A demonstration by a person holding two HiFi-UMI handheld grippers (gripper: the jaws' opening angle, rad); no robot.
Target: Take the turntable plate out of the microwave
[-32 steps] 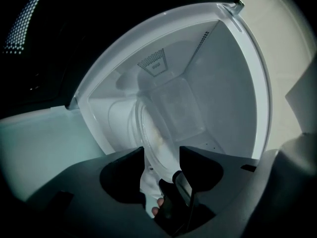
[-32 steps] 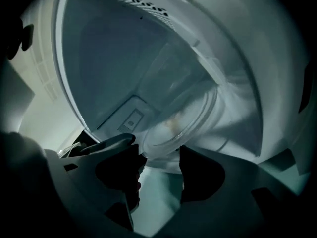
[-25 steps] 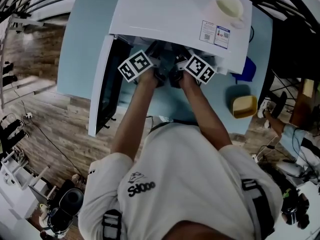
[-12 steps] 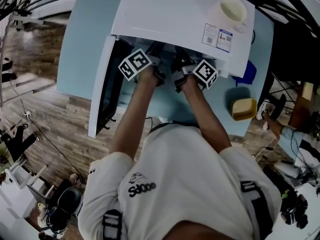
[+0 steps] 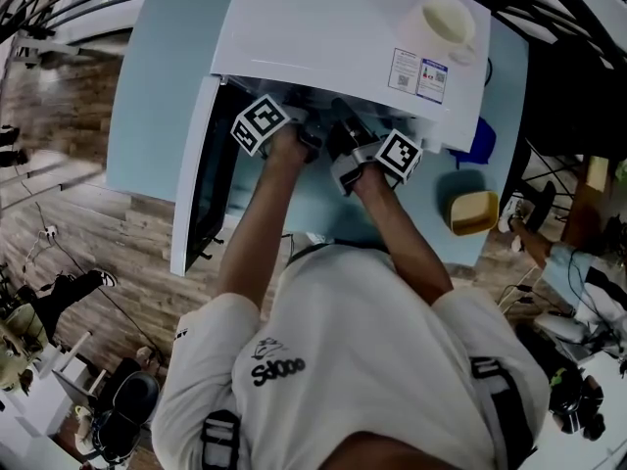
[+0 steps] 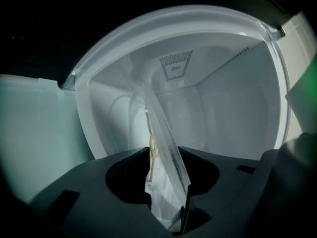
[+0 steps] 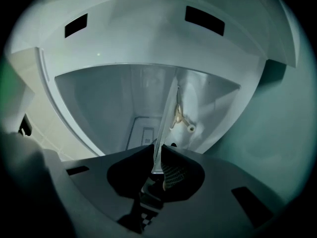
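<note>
The white microwave (image 5: 333,27) stands on a light blue table with its door (image 5: 201,174) swung open to the left. Both grippers reach into its cavity side by side. The clear glass turntable plate (image 6: 166,148) shows edge-on between the jaws of my left gripper (image 6: 166,182), which are closing around its rim. My right gripper (image 7: 157,165) is shut on the rim of the plate (image 7: 167,118), which stands tilted off the cavity floor. A beige roller hub (image 7: 181,117) lies under it. In the head view the hands hide both grippers' fingertips.
A cream cup (image 5: 448,20) sits on the microwave's top, at the right. On the table (image 5: 162,86) to the right are a yellow container (image 5: 474,211) and a blue object (image 5: 480,140). The open door blocks the left side. Another person sits at the far right edge.
The right gripper has rolled, and its marker cube has shifted right and towards me in the head view. The left gripper's cube has turned slightly and otherwise stayed put.
</note>
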